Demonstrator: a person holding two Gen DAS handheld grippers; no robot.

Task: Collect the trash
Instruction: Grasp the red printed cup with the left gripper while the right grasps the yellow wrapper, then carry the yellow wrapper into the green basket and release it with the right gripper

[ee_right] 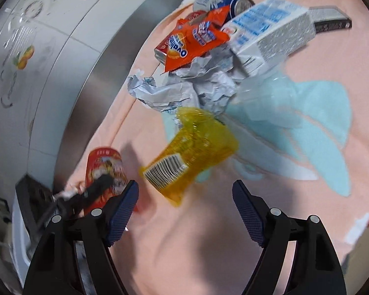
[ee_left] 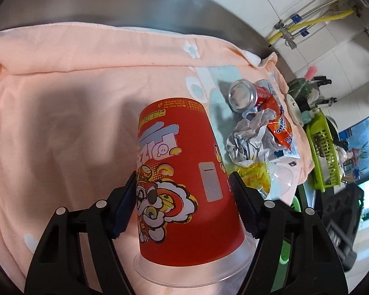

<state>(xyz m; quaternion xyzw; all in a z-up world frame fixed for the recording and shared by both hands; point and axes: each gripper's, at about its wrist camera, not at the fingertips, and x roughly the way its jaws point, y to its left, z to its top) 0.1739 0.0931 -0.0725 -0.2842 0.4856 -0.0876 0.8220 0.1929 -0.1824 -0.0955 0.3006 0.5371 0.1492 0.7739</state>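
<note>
My left gripper is shut on a big red paper cup with a clear lid, held on its side above the pink cloth. The same cup shows at the left of the right wrist view with the other gripper on it. Beyond lies a trash pile: a crushed can, crumpled paper, an orange Ovaltine wrapper, a white carton and a yellow wrapper. My right gripper is open and empty just short of the yellow wrapper.
A steel rim and tiled wall run behind the cloth. A green dish rack with dishes stands to the right. A blue can and a dark box lie at the pile's far end.
</note>
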